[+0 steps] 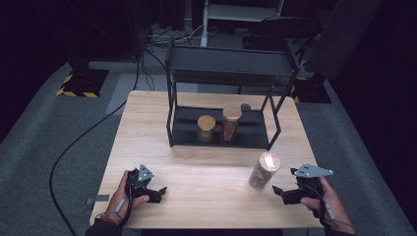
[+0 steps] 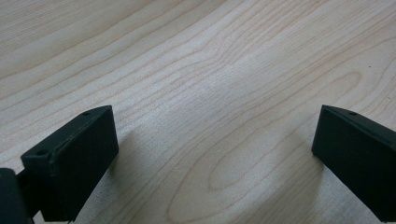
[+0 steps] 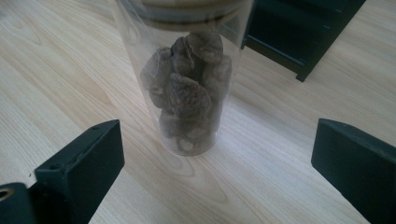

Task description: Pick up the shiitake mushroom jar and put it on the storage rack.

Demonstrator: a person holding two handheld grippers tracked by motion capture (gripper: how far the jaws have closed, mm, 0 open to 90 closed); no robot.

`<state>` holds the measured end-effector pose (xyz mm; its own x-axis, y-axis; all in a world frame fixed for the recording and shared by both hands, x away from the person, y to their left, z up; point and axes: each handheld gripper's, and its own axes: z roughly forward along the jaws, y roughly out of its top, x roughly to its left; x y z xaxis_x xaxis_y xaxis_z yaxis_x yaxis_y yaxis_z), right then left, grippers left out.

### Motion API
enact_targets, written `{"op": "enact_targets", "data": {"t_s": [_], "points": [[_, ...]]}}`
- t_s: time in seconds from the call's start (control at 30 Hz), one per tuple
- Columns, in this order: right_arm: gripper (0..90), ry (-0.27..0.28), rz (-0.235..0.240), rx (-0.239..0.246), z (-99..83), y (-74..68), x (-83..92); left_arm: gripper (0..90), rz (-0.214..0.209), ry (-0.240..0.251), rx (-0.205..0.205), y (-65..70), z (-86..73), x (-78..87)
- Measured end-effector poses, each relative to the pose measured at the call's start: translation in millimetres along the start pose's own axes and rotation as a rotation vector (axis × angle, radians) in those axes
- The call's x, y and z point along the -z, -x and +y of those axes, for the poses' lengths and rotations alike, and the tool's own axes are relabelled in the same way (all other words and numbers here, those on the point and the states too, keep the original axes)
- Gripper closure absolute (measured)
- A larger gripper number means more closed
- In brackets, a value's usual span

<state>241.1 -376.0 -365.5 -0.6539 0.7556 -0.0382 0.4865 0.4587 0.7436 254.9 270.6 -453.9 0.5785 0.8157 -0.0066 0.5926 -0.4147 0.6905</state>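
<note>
Black right gripper, jaws spread and empty, faces my upright clear wooden-lidded jar of dried pieces at twelve o'clock, near.

Jar on table just before rack; 2 jars inside, side by side.

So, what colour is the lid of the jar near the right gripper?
Light wood, pale tan; the jar lid shows best in the high view.

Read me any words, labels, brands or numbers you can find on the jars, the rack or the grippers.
None can be read. The jar on the table, the two jars in the black rack, and both grippers show no lettering; the yellow-black floor stripes carry no text.
</note>
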Motion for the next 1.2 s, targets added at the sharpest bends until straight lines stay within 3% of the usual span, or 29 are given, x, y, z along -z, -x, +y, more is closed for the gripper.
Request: {"op": "enact_targets", "data": {"t_s": [0.6, 1.2], "points": [[2.4, 0.018, 0.045, -0.029, 13.7, 4.0, -11.8, 0.1, 0.0, 0.0, 0.0, 0.0, 0.0, 0.0], [2.4, 0.021, 0.06, -0.058, 26.0, 4.5, -25.0, 0.1, 0.0, 0.0, 0.0, 0.0, 0.0, 0.0]]}}
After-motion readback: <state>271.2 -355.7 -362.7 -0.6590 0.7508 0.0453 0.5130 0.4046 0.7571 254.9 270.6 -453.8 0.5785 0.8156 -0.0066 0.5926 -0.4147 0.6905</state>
